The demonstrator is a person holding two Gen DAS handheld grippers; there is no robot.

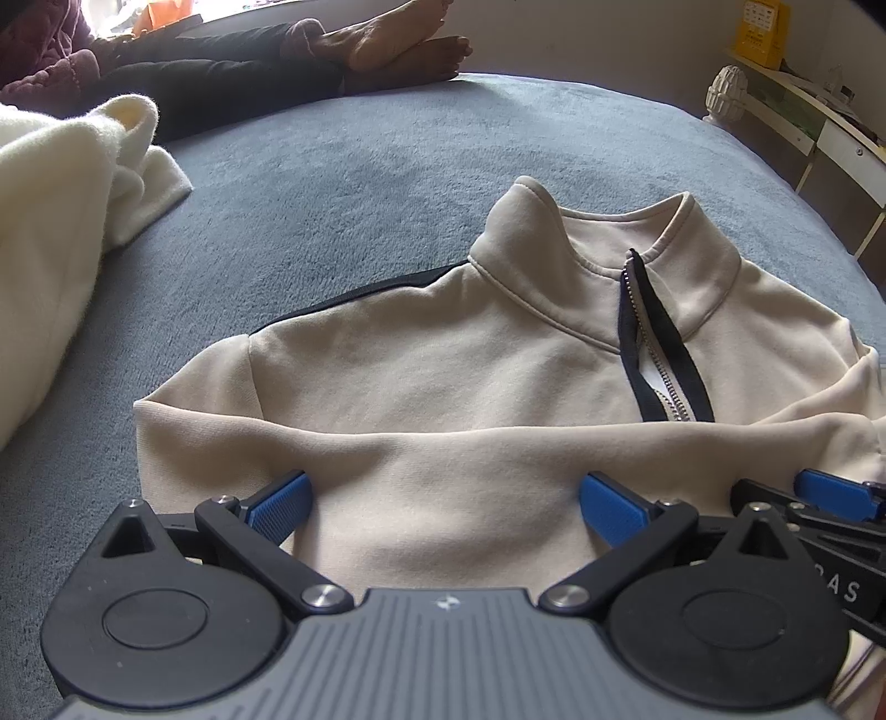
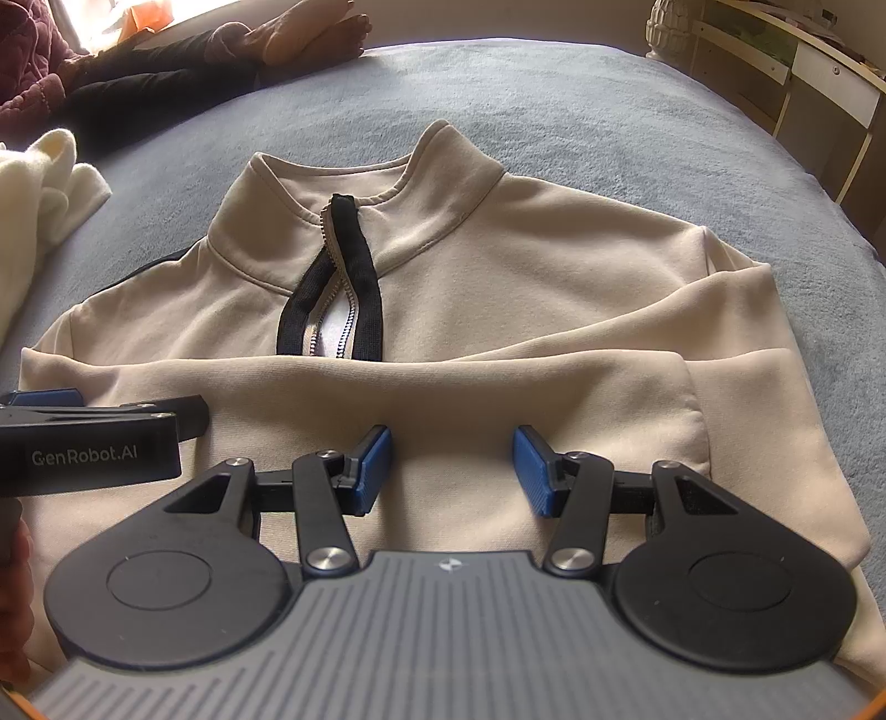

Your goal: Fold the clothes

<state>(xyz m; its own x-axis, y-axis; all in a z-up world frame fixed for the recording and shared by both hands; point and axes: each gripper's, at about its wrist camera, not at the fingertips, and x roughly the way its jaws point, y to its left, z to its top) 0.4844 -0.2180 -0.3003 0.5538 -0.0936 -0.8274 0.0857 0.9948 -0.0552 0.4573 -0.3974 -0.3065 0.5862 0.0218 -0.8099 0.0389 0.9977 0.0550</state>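
A beige quarter-zip sweatshirt [image 1: 443,354] lies face up on the blue-grey bed cover [image 1: 343,183], collar away from me. Its black-edged zip [image 2: 338,288] is partly undone. A sleeve [image 2: 443,387] is folded flat across the chest, with its cuff at the right. My left gripper [image 1: 446,493] hovers open and wide over the left part of that folded band. My right gripper [image 2: 451,457] is open just beside it, over the band's right part, with flat cloth showing between its blue pads [image 2: 374,459]. Neither pair of pads pinches the fabric.
A cream fleece garment [image 1: 61,221] is heaped at the left. A person's dark-trousered legs and bare feet [image 1: 387,44] rest on the bed's far edge. A shelf unit [image 1: 830,133] with a white ornament [image 1: 725,94] stands at the right.
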